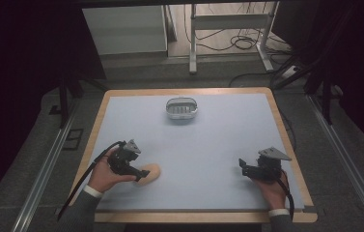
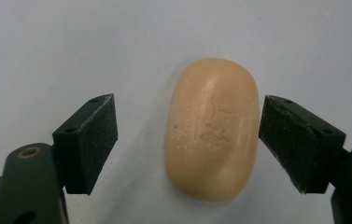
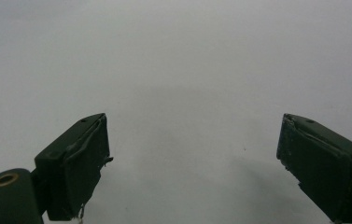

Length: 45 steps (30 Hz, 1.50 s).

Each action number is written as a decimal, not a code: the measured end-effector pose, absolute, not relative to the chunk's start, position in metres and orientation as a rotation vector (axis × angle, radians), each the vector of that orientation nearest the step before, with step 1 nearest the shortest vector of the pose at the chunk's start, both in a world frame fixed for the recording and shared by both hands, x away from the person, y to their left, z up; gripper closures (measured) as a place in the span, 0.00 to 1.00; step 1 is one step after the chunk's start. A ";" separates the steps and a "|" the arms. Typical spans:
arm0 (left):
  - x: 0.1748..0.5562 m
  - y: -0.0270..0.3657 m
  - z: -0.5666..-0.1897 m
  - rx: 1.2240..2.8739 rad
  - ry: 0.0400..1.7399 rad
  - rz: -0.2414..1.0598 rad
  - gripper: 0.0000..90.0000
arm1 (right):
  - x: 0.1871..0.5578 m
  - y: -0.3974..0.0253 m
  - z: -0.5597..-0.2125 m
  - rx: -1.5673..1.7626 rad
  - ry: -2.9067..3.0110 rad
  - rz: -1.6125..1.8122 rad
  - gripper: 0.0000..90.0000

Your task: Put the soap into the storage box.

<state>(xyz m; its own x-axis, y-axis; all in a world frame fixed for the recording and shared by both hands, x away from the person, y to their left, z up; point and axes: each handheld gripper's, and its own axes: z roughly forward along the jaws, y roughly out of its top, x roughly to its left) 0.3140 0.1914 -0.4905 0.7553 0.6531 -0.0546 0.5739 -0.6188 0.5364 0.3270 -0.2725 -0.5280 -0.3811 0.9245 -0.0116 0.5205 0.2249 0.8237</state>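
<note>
A peach oval bar of soap (image 1: 149, 174) lies on the pale blue table top (image 1: 218, 140) at the front left. My left gripper (image 1: 140, 175) is open and straddles it. In the left gripper view the soap (image 2: 211, 128) sits between the two black pads: the right pad (image 2: 295, 140) is very close to its side, while the left pad (image 2: 89, 142) stands clearly apart. My right gripper (image 1: 242, 165) rests at the front right, open, with bare table between its pads (image 3: 78, 168). A metal soap dish (image 1: 182, 109) stands at the back centre.
The table has a wooden rim (image 1: 286, 140). Each gripper trails a black cable toward the front edge. Beyond the table stand a white cabinet (image 1: 126, 29) and a metal frame (image 1: 228, 34) with cables on the floor.
</note>
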 end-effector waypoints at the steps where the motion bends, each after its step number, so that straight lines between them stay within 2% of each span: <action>1: 0.314 0.190 -0.491 2.423 0.919 0.193 0.22 | 0.327 -0.272 -0.528 1.325 1.993 1.038 0.10; 18: 0.316 0.170 -0.513 2.546 0.888 0.142 0.24 | 0.327 -0.272 -0.528 1.325 1.992 1.033 0.11; 25: 0.315 0.165 -0.517 2.567 0.881 0.147 0.32 | 0.327 -0.272 -0.528 1.325 1.992 1.033 0.11; 29: 0.314 0.165 -0.517 2.566 0.878 0.161 0.36 | 0.328 -0.273 -0.528 1.334 1.993 1.036 0.11; 45: 0.322 0.176 -0.492 2.504 0.894 0.212 0.36 | 0.327 -0.273 -0.528 1.337 1.982 1.031 0.11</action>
<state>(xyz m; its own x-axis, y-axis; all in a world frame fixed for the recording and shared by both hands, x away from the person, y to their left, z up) 0.3223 0.1758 -0.4925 0.7757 0.6310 -0.0121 0.5583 -0.6772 0.4793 0.3273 -0.2727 -0.5280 -0.3688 0.9294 -0.0115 0.5240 0.2181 0.8233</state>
